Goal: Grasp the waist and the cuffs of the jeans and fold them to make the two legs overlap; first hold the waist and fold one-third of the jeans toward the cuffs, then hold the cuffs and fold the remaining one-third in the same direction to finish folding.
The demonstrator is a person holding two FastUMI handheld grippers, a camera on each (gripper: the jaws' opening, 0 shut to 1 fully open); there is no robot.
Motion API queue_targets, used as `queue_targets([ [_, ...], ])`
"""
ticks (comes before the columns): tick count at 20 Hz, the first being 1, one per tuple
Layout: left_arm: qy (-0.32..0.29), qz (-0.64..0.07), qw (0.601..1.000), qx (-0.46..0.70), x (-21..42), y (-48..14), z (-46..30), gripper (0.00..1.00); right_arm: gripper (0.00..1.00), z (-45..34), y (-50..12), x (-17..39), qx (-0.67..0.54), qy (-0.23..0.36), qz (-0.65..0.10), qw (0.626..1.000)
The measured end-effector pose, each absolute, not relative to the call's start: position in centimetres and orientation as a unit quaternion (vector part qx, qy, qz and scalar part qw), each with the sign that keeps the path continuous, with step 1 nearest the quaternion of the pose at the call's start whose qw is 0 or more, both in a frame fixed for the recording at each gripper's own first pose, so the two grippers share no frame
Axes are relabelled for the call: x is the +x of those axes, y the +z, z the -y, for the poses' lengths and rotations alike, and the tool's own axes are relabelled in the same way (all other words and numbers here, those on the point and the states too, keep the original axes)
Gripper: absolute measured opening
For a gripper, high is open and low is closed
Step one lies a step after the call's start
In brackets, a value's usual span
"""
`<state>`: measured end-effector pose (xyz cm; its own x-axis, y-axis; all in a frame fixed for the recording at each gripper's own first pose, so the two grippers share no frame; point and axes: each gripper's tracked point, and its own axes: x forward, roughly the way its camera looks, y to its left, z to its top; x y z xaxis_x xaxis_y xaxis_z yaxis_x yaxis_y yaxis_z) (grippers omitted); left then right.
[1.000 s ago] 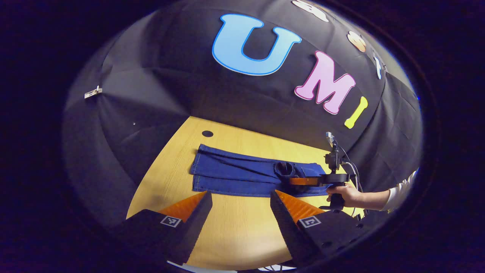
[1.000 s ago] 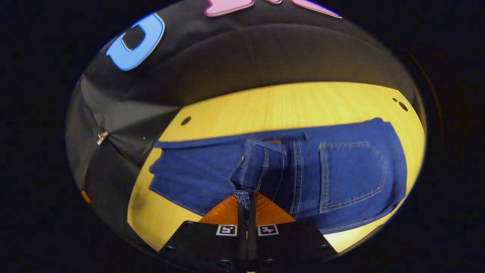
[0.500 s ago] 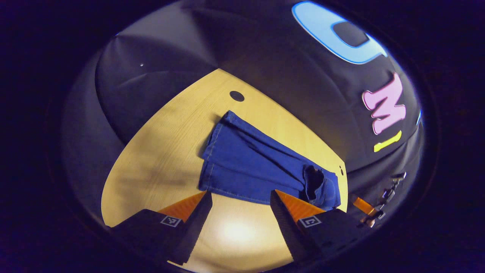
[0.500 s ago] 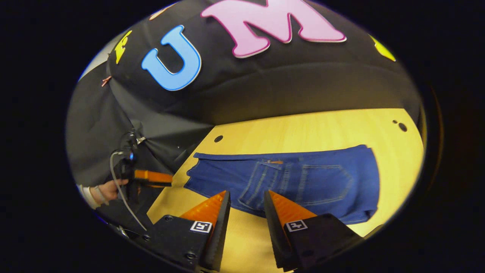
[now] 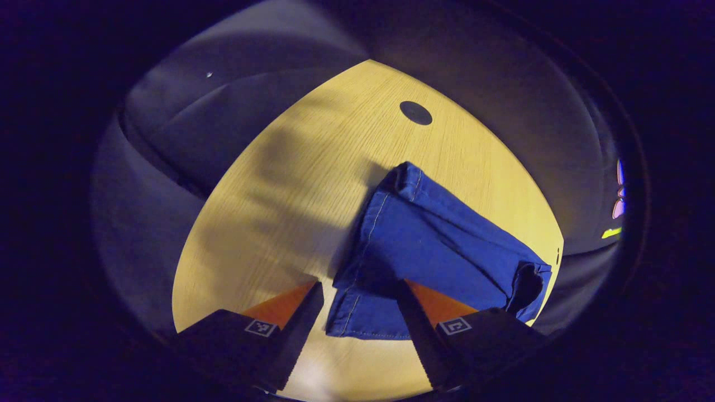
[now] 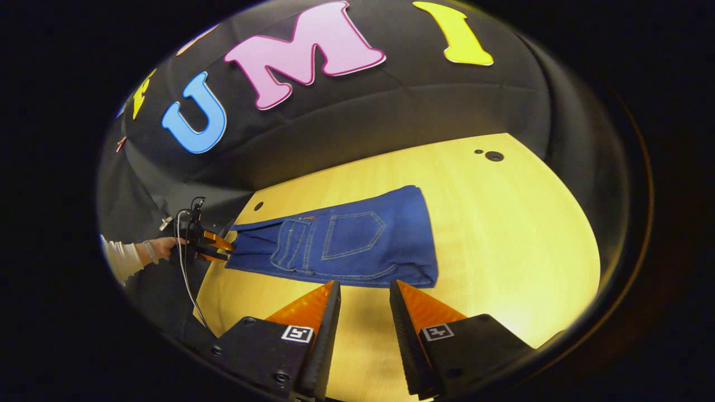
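1. Left gripper: in the left gripper view we log its two black, orange-backed fingers spread apart. The near corner of the jeans' cuffs lies between them; the right finger overlaps the denim hem, the left finger stands just beside it. We cannot tell whether either finger touches the cloth.

2. Jeans: blue denim, legs overlapped, running from between the jaws ahead and to the right across the wooden table. At the far right end we note a dark rolled fold of cloth. Beyond the cuffs, ahead of the jaws, sits a dark round hole in the tabletop.

3. Right gripper: in the right gripper view we log its fingers parted, holding nothing, above bare table, with the jeans' near edge just ahead of the tips.

4. Jeans, same view: waist portion folded over the legs, back pocket facing up. To the far left of the jaws, a hand in a white sleeve holds the left gripper at the cuff end.
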<state>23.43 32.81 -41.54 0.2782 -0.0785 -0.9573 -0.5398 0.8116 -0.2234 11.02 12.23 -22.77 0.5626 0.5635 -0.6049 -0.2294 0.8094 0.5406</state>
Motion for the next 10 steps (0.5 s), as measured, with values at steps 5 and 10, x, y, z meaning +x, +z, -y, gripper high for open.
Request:
queue_targets([
  [5,0.13,-0.634,0.744,-0.164,23.2,-42.0,-31.5,0.88,0.55,-12.2,-22.6,12.2,0.213,0.238,-0.409,0.855],
  [10,0.125,-0.619,0.749,-0.202,24.2,-42.0,-29.5,0.18,0.55,-12.7,-22.8,12.0,0.207,0.254,-0.413,0.85],
])
